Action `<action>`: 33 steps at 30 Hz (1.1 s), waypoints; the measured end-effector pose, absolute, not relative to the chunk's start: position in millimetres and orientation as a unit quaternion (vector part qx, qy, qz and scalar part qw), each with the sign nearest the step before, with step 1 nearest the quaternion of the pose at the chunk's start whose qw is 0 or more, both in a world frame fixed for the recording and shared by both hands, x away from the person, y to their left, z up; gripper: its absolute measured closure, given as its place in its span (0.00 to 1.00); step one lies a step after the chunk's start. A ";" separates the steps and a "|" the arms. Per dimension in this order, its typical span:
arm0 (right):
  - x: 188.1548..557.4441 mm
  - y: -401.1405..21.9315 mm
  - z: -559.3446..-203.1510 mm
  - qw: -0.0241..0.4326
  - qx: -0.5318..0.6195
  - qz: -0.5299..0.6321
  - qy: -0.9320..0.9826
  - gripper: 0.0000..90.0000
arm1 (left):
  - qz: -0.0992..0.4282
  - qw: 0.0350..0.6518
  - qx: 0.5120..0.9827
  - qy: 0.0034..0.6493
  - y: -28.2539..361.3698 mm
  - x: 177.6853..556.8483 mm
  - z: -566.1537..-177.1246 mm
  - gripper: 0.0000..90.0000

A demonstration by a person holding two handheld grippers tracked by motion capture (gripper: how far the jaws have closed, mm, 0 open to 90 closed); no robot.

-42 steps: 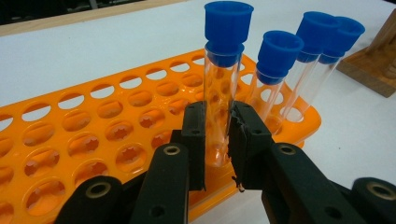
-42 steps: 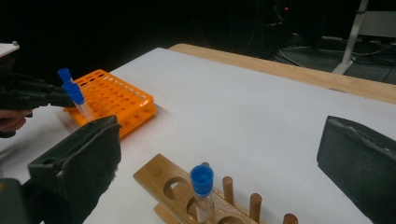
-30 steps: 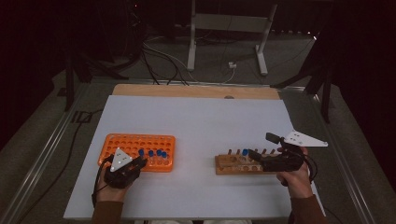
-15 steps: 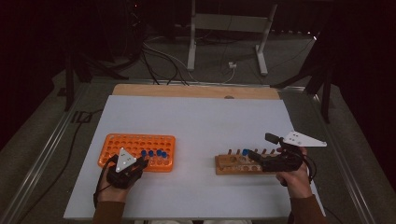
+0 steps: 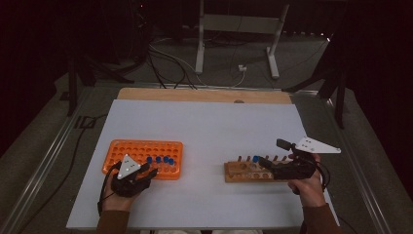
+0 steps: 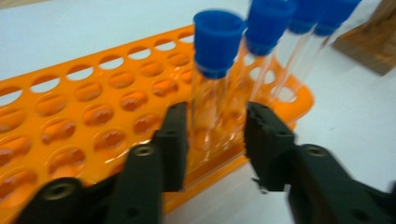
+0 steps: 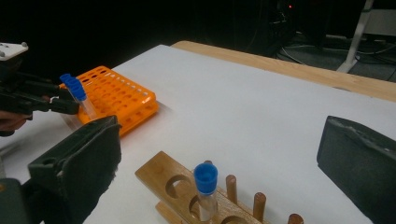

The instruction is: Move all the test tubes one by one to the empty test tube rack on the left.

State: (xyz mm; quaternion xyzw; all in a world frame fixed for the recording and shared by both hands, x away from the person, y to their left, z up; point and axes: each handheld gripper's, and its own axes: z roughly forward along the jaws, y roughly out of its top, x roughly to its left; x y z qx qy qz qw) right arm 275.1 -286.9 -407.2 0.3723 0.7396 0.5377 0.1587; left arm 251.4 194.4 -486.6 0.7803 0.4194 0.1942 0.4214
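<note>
**Left jaws loosened around a capped tube in the orange rack**

Left side first. The left gripper (image 6: 212, 140) sits at the near edge of the orange plastic multi-hole tube rack (image 5: 127, 149), at about 7 o'clock on the white table (image 5: 204, 126). Its jaws have just been opening and now stand apart on either side of the nearest clear tube with a blue cap (image 6: 214, 88). A thin gap seems to show on each side, so the pads do not appear to press. The tube stands seated in a near-row hole, first in a short line of like tubes running off toward 1 o'clock.

Handling, as I judge it: light, stiff, smooth-walled, likely brittle and slippery. Best held on the clear wall just below the cap, with modest squeeze, and lifted straight up to clear the hole.

Right side. The right gripper (image 7: 219, 154) has its jaws spread wide, nothing between them. It hovers over the wooden peg-and-hole rack (image 7: 163, 179) at 4 o'clock, where one more blue-capped tube (image 7: 205, 189) stands upright.
</note>
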 end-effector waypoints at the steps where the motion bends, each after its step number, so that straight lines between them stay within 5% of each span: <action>1: 275.1 -287.1 -407.1 0.159 0.372 0.538 0.740 0.00 | 0.194 0.424 0.781 0.416 193.8 250.9 -485.7 0.62; 17: 277.9 -289.2 -412.1 0.158 0.377 0.539 0.737 0.00 | 0.185 0.508 0.724 0.429 207.2 248.8 -470.2 0.37; 22: 279.2 -287.8 -415.2 0.154 0.377 0.535 0.740 0.00 | 0.209 0.515 0.713 0.427 201.7 248.0 -460.7 0.21; 33: 281.7 -284.8 -421.0 0.150 0.378 0.525 0.748 0.00 | 0.221 0.530 0.706 0.414 188.5 246.0 -445.8 0.03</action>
